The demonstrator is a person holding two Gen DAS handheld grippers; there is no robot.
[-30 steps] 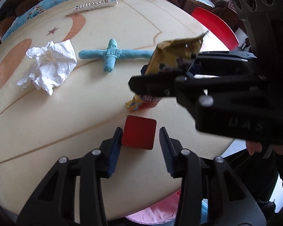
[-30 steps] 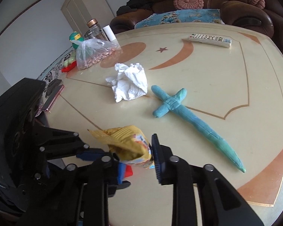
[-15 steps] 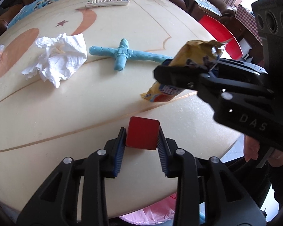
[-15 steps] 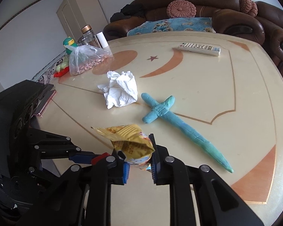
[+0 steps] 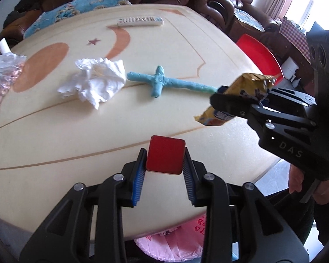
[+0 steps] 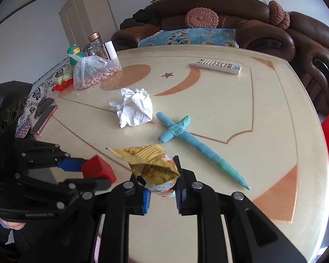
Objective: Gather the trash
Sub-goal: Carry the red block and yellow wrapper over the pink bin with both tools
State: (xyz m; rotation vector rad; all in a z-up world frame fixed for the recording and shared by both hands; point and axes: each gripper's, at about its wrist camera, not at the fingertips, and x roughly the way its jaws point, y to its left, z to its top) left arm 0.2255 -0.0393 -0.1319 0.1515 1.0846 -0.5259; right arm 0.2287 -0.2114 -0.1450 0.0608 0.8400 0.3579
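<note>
**Both tongs loaded, bin below**

My left tongs are clenched on a red block, pads flat against its two sides, held just above the near part of the table. My right tongs pinch a yellow snack bag by its lower end, and the crumpled top flops free above the pads. In the left view the bag hangs off to the right, clear of the table edge.

Below that edge I see a bin lined with pink plastic, right under my left tongs. I judge the step in hand to be carrying both pieces back and down to it. To do it well I would pull each load fully past the edge before lowering, keep the two tongs apart so they don't knock, and let go only when each piece is over the opening; the light bag may drift or cling.

A wad of tissue lies farther out, with a blue clay sword just beside it.
</note>
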